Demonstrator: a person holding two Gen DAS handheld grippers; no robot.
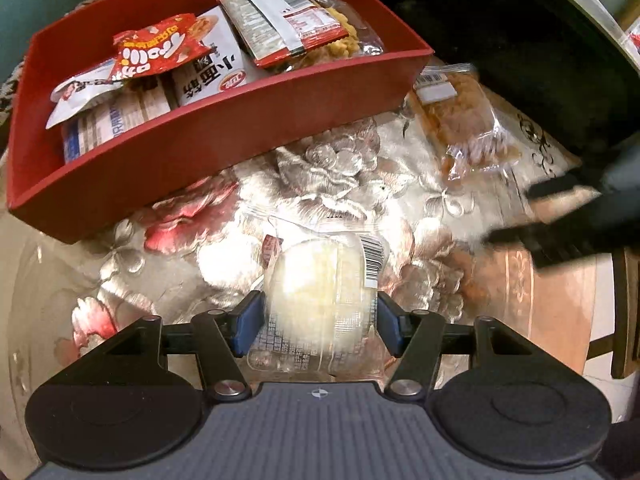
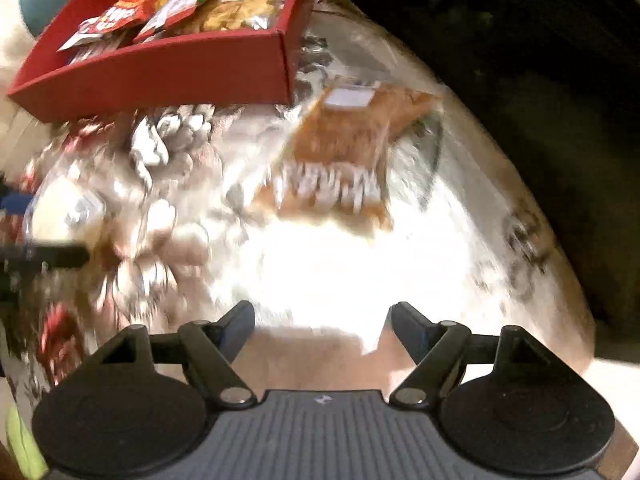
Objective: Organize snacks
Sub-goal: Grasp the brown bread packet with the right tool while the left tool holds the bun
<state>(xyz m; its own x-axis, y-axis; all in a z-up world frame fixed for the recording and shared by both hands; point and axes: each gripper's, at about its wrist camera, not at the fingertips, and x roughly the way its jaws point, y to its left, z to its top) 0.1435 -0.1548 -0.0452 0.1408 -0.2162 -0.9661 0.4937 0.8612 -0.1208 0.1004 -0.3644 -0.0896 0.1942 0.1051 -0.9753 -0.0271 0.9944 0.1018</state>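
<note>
Floral tablecloth carried a clear-wrapped pale cake, barcode-labelled, near its front edge, pinched by the left gripper; the right gripper gaped, holding nothing

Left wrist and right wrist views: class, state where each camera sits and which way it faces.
Left wrist: on the left gripper, facing the red box; it is shut on a pale bun pack.
Right wrist: on the open right gripper, facing the brown snack bag.
Shared: box, bag, tablecloth.
</note>
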